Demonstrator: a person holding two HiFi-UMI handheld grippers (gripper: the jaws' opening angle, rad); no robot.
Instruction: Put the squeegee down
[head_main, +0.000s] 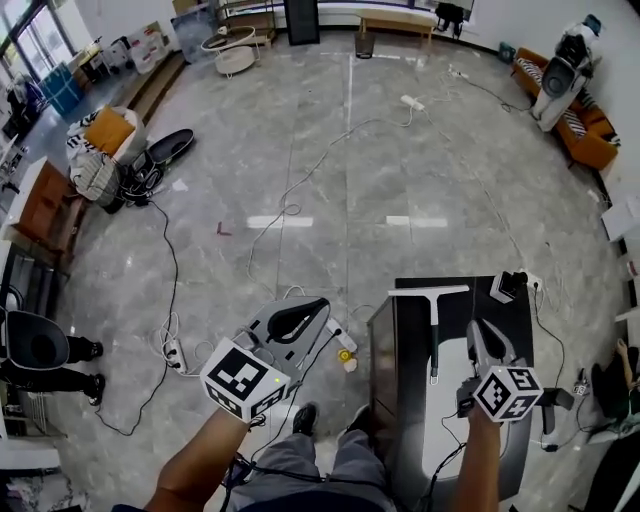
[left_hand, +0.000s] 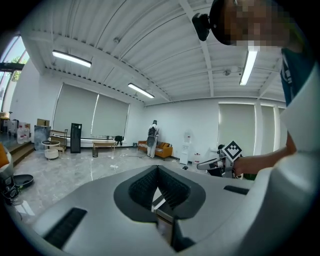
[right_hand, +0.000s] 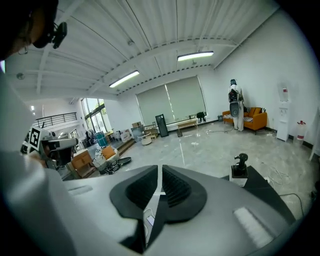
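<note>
The squeegee (head_main: 432, 318) lies flat on the black table (head_main: 405, 420), its white blade at the far end and its dark handle pointing toward me. My right gripper (head_main: 476, 326) hovers just right of the handle, apart from it; in the right gripper view its pads (right_hand: 172, 187) stand a narrow slit apart with nothing between them. My left gripper (head_main: 316, 304) is held over the floor, left of the table; its jaws (left_hand: 157, 168) meet at the tips and are empty. The squeegee shows in neither gripper view.
A black pump bottle (head_main: 508, 285) (right_hand: 241, 165) stands at the table's far right corner. A white sheet (head_main: 455, 430) lies on the table near me. Cables and a power strip (head_main: 176, 352) cross the floor on the left. An orange sofa (head_main: 592, 142) is far right.
</note>
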